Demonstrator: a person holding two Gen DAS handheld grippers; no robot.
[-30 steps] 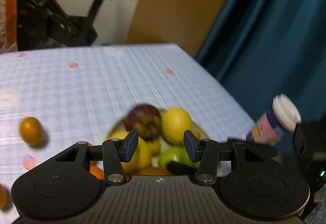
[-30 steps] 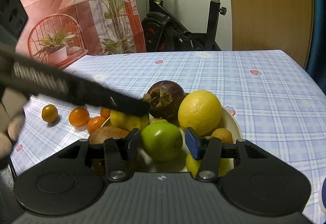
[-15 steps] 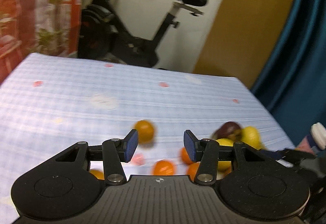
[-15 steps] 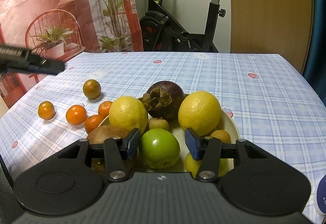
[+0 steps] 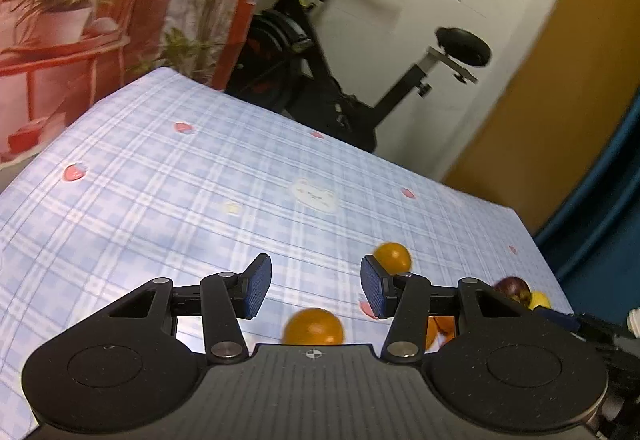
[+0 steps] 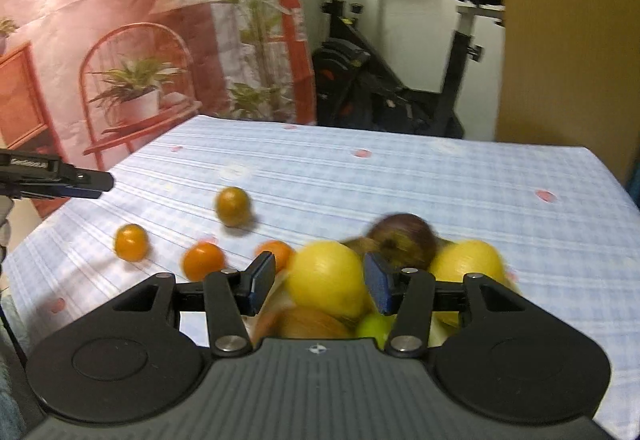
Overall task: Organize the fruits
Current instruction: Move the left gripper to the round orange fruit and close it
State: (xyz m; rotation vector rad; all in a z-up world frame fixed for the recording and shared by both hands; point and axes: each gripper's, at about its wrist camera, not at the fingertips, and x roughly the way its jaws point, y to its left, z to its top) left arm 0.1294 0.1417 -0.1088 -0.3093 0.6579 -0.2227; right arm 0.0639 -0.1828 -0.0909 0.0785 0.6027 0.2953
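My left gripper point(image 5: 316, 286) is open and holds nothing, low over the checked tablecloth point(image 5: 200, 199). A small orange point(image 5: 314, 326) lies just below its gap. Another orange point(image 5: 392, 258) sits past the right finger. In the right wrist view my right gripper point(image 6: 320, 282) hovers open above a heap of fruit: a lemon point(image 6: 326, 280) seen between the fingers, a second lemon point(image 6: 468, 268), a dark mangosteen point(image 6: 404, 240), a green apple point(image 6: 374, 326) and a brown fruit point(image 6: 312, 322). Several small oranges point(image 6: 204, 260) lie loose to the left. The left gripper point(image 6: 96, 181) juts in at the left edge.
An exercise bike point(image 6: 400, 91) and a printed plant backdrop point(image 6: 132, 39) stand behind the table. The table's far edge point(image 6: 400, 135) runs in front of them. A blue curtain point(image 5: 600, 220) hangs at the right. A white-capped bottle point(image 5: 633, 320) shows at the right rim.
My left gripper swung left, away from the fruit heap, and now sits over the loose oranges. The right gripper shifted a little, so the lemon replaces the green apple between its fingers.
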